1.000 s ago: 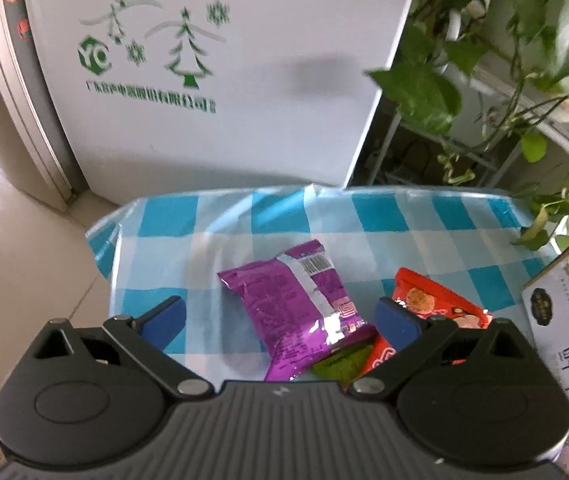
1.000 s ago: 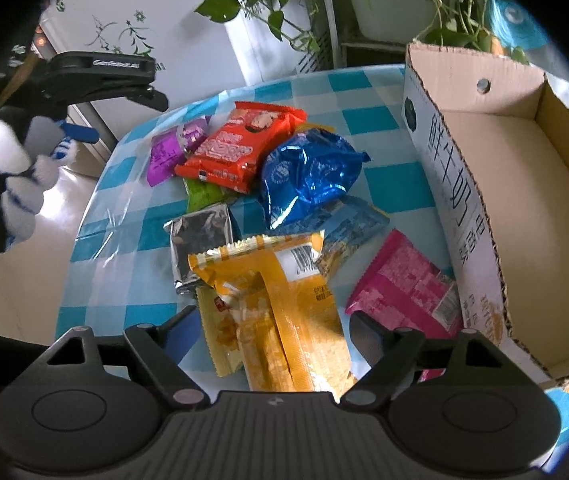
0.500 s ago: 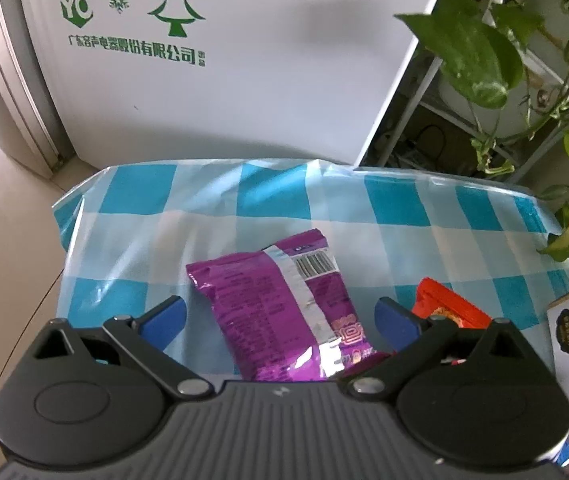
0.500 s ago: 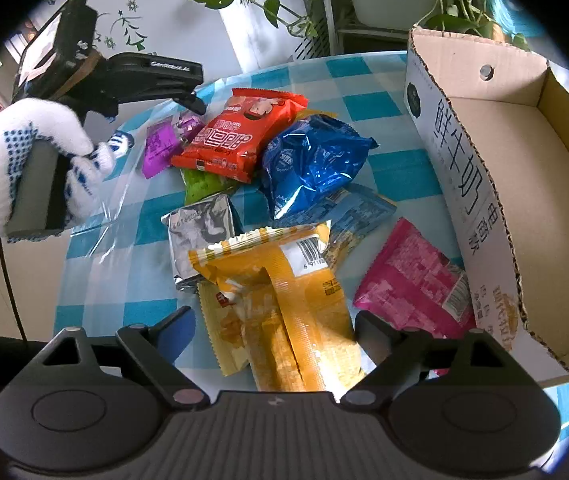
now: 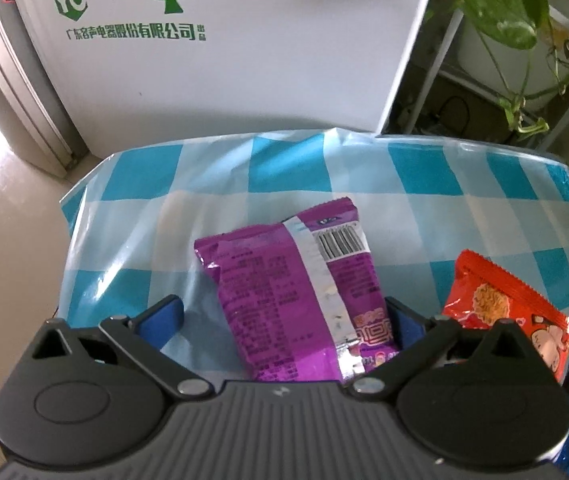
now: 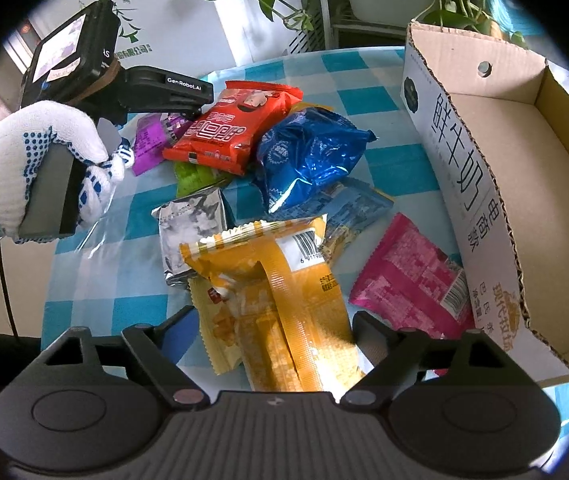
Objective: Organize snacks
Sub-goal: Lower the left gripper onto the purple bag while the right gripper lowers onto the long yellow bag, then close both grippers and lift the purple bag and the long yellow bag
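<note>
Right claw [image 6: 274,330] astride yellow pack [image 6: 280,300], jaws closing, pads not yet pressing so far as can be told; left pad clear of the film, right pad close to its edge. Left claw [image 5: 284,320] spread wide over purple pack [image 5: 296,300], right finger [image 5: 402,326] at or near the pack's edge, left finger [image 5: 160,318] well apart from it; not gripping.

Largest first:
- Box [image 6: 524,184]: open cardboard tray at the right edge of the table, inside bare. Judged the destination. Stiff walls, torn rim; should take dropped packs without tipping.
- Cloth [image 6: 132,296]: glossy blue-check plastic. Judged slippery; packs likely to slide under a sideways push.
- Yellow pack: longest of the heap, lying seam-up, barcode toward the far end, partly over a second yellow pack and a silver pack [image 6: 190,232]. Judged light, puffy, contents brittle. Best taken across the middle, over the back seam, with light squeeze only.
- Blue pack [image 6: 308,160]: crinkled foil, air-filled, beside red pack [image 6: 236,120]. Judged slick and springy.
- Red pack: flat, overlapping a green pack [image 6: 192,174].
- Pink pack [image 6: 412,280]: flat on the cloth, touching the box wall.
- Purple pack: smallest in hand, seam-up, barcode at far end, left of the red pack. Judged very light, film slippery; grip across the width mid-body, not at the crimped end.

Risk noted: neighbours dragged along where packs overlap.
</note>
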A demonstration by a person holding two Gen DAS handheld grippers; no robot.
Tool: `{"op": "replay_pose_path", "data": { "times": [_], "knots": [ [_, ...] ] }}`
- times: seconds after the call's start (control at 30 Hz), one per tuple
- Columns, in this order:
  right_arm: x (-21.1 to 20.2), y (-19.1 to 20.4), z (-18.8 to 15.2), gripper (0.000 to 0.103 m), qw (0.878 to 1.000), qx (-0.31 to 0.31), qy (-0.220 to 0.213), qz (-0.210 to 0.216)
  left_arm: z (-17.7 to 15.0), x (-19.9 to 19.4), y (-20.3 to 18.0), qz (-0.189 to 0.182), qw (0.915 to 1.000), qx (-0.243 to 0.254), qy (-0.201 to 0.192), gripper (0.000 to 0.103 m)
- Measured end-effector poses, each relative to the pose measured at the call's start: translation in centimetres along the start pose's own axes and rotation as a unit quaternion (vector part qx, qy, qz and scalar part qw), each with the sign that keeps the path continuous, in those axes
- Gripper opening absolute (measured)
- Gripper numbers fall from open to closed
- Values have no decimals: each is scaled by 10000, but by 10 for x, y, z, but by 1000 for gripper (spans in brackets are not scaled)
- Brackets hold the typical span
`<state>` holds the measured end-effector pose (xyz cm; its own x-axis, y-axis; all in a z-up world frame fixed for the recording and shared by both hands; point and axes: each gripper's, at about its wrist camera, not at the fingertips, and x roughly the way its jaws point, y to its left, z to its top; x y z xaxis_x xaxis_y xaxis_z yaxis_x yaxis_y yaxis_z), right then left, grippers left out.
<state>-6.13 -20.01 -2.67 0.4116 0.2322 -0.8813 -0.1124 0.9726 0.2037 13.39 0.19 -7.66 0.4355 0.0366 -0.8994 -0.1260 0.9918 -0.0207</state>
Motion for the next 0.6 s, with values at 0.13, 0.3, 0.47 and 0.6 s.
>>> {"op": "replay_pose_path", "data": {
  "times": [0.13, 0.3, 0.47, 0.6],
  "knots": [
    [3, 2, 1, 80, 10000, -72, -1, -59, -3, 0, -1, 19, 9999, 133, 3, 102],
    [2, 4, 1, 70, 9999, -151, -9, 42, -11, -6, 5, 44, 9999, 92, -127, 93],
    [-2, 4, 1, 61, 9997, -219, -76, 111, -15, -18, 11, -55, 9993, 246, -279, 70],
    [-5, 5, 2, 61, 9995, -217, -128, 193, -20, -26, 17, -168, 9991, 227, -309, 68]
  ]
}}
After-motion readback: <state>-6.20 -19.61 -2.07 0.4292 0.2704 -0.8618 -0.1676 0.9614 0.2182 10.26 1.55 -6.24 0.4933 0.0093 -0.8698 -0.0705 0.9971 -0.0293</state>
